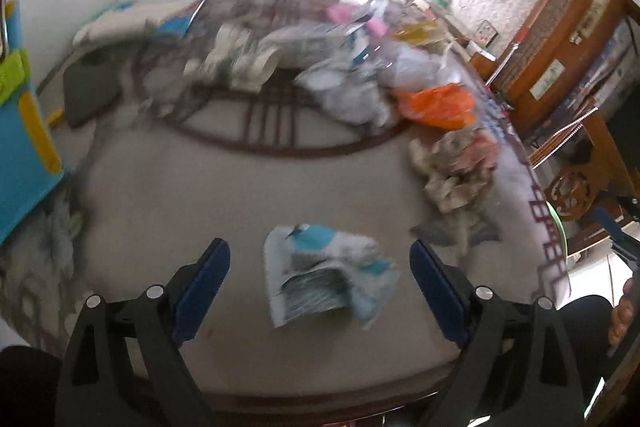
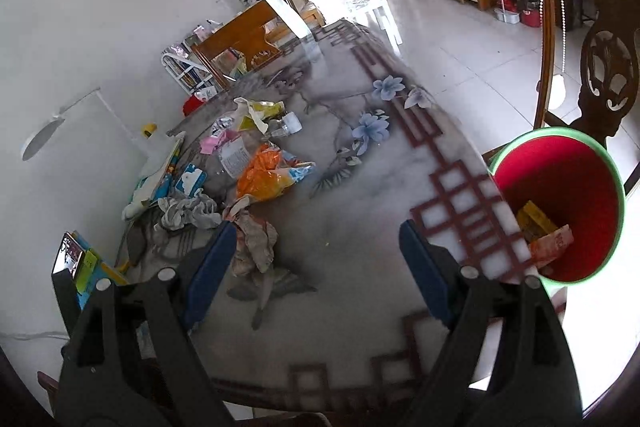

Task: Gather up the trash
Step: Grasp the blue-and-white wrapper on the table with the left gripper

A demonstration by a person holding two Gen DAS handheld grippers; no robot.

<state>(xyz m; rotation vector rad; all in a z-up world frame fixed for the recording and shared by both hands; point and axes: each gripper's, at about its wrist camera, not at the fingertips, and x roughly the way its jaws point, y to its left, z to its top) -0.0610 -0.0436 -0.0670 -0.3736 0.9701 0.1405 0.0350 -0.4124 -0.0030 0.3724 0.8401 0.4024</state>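
Note:
My left gripper (image 1: 320, 279) is open over the table, its blue pads on either side of a crumpled white and blue wrapper (image 1: 324, 275) that lies on the tabletop. Beyond it lie an orange plastic bag (image 1: 436, 105), a crumpled rag (image 1: 456, 167) and several white wrappers. My right gripper (image 2: 318, 259) is open and empty above the table. A red bin with a green rim (image 2: 560, 207) stands at the table's right edge with a yellow box and an orange wrapper inside. The orange bag (image 2: 262, 175) and rag (image 2: 254, 243) also show in the right wrist view.
The marble-patterned table (image 2: 360, 195) has a dark red lattice border. A wooden chair (image 2: 600, 67) stands behind the bin. A blue and yellow box (image 1: 24, 147) sits at the left edge. Books and packets (image 2: 172, 171) lie by the wall.

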